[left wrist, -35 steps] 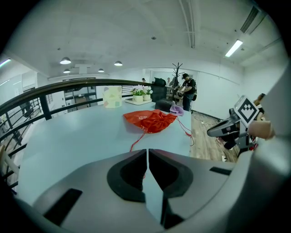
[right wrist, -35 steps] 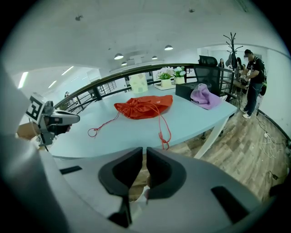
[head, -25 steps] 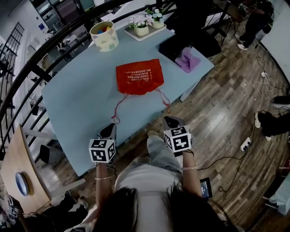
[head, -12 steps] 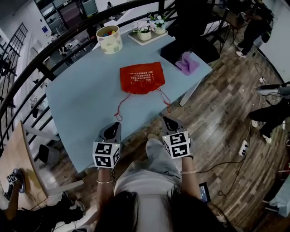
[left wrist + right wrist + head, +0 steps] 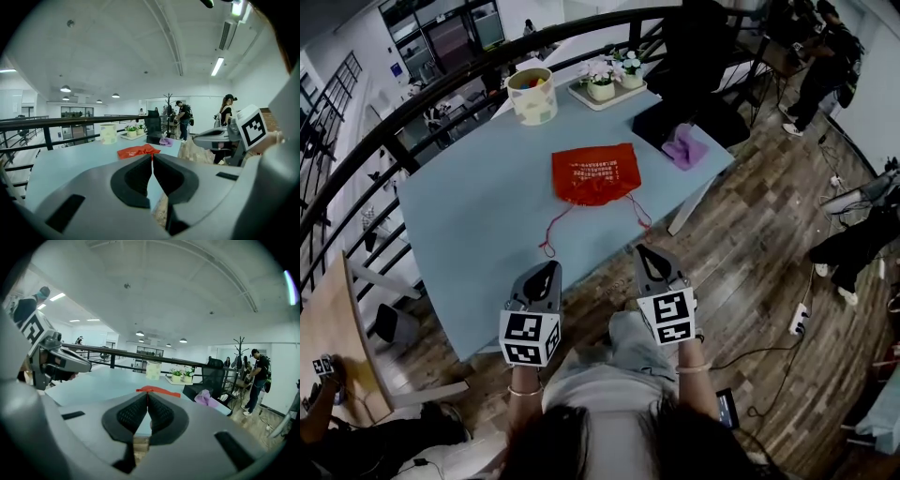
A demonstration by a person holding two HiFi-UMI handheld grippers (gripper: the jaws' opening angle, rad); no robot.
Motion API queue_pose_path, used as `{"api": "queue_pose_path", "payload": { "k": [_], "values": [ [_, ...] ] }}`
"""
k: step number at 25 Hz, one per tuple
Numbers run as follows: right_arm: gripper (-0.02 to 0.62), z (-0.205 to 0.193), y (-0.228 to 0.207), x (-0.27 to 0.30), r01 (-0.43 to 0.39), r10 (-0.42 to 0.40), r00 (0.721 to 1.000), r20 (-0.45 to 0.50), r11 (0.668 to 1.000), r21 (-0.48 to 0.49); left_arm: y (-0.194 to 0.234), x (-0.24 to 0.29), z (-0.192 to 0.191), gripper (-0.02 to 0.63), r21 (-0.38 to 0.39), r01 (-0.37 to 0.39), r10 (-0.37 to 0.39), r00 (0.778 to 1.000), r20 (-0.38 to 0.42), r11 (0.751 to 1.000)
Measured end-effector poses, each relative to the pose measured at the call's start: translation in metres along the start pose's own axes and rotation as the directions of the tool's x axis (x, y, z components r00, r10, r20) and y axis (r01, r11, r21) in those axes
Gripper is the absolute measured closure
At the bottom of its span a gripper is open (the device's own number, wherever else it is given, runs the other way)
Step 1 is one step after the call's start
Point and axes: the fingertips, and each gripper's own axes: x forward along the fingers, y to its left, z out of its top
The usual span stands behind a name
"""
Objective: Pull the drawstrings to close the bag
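The red drawstring bag (image 5: 594,174) lies flat on the light blue table (image 5: 469,216), toward the middle of its far half, with its gathered mouth turned to the near edge. Its two thin red drawstrings trail loose over the table top. The left drawstring (image 5: 554,231) ends in a small knot close to the near edge, and the right drawstring (image 5: 638,212) ends near the table's right side. The left gripper (image 5: 551,266) and the right gripper (image 5: 641,249) are side by side at the table's near edge, both aimed across the table at the bag and well apart from it. In the head view each cord end lies just ahead of a gripper's tips, but neither cord is held. The left gripper view shows its jaws pressed together at the tips with nothing between them, and the bag (image 5: 138,151) sits straight beyond them on the table. The right gripper view shows the same: jaws closed and empty, with the bag (image 5: 157,390) past their tips. Both grippers tilt only slightly downward and their marker cubes face the person. The forearms reach forward from the body, and the left wrist (image 5: 523,389) wears a thin bracelet. Along the table's far edge stand a patterned cup (image 5: 532,95) and a tray of potted flowers (image 5: 606,84), and a purple cloth (image 5: 685,148) lies at its right corner.
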Motion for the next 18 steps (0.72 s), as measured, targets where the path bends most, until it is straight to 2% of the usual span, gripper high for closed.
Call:
{"api": "queue_pose_path", "payload": {
  "k": [6,10,18],
  "values": [
    [0.569,0.027,-0.015,-0.008,0.011,-0.01,0.995,0.103,1.0,-0.009,-0.006,0.0,0.019,0.584,-0.006,-0.024,0.025,0.999,0.038,1.0],
    [0.569,0.048,-0.028,-0.018,0.002,0.003,0.986,0.165,1.0,-0.029,-0.012,0.003,0.037,0.584,-0.008,-0.071,0.071,0.995,0.068,0.997],
    [0.569,0.063,-0.051,-0.042,-0.055,0.064,0.976,0.207,0.997,-0.049,-0.051,0.004,0.074,0.584,-0.01,-0.113,0.113,0.985,0.128,0.994]
  ]
}}
